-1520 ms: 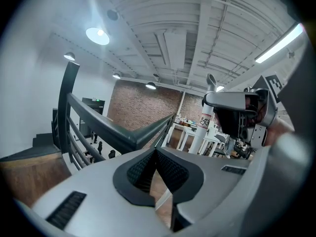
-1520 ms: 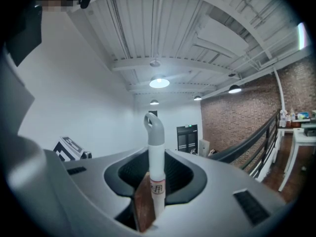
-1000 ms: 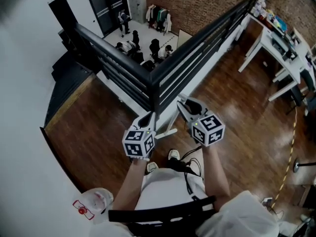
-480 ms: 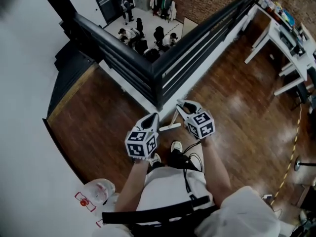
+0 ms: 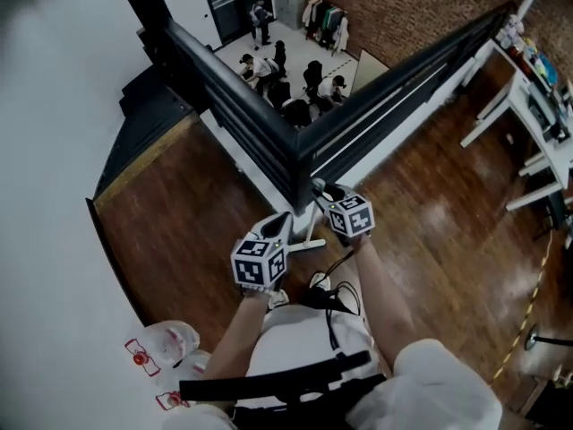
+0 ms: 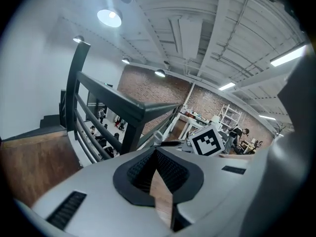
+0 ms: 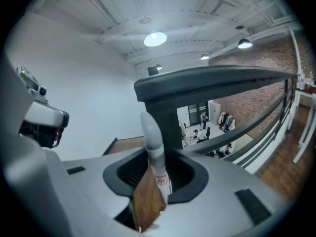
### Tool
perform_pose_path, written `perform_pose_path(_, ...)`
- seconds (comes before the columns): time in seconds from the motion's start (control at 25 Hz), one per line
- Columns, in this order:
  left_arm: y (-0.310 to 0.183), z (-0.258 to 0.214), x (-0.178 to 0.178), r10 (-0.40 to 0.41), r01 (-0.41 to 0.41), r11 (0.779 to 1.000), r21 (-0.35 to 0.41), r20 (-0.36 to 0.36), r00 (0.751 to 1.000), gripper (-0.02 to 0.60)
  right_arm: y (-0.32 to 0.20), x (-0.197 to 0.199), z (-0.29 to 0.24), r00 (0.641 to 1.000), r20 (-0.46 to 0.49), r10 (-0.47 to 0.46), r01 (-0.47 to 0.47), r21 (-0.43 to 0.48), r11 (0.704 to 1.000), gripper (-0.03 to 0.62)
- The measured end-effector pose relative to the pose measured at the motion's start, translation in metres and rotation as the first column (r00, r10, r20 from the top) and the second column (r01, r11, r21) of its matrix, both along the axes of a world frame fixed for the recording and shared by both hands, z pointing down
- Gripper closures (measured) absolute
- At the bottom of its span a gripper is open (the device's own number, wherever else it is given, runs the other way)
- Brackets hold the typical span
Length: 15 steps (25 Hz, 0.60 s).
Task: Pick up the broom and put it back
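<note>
Right hand-held gripper (image 5: 322,189) released, jaws just opening, broom handle (image 7: 152,135) upright between them, untouched, directly before railing corner post (image 5: 300,173). Left hand-held gripper (image 6: 157,174) released, empty, just short of the post. Probably the pickup reach: next, clench squarely on the thin handle. Glossy wooden floor (image 5: 179,213) around the post, lower hall beyond.
</note>
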<state>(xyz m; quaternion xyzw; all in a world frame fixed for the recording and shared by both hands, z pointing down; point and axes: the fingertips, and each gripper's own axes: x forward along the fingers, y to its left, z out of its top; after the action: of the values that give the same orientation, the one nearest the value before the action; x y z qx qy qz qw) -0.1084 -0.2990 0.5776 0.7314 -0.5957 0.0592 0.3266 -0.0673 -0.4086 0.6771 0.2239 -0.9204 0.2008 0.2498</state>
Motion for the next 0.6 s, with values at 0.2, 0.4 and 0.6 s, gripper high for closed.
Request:
perform_pose_path(0.2, -0.001, -0.003, -0.027, -0.069, 0.069, 0.998, 0.002, 0.005, 0.998, 0.588, -0.022, -0.027, 0.005, 0.999, -0.033, 0.004, -0.005, -0.014, 1.0, 0.453)
perform_pose_path(0.4, -0.001, -0.002, -0.042, -0.103, 0.103, 0.995, -0.003, 0.01, 0.995, 0.588, -0.037, -0.04, 0.006, 0.998, -0.043, 0.036, -0.037, -0.011, 0.999, 0.453)
perform_pose_path(0.6, -0.002, 0.001, -0.048, -0.106, 0.106, 0.994, -0.009, 0.0, 0.994, 0.588, -0.04, -0.047, 0.004, 0.998, -0.054, 0.04, -0.041, -0.026, 0.999, 0.392)
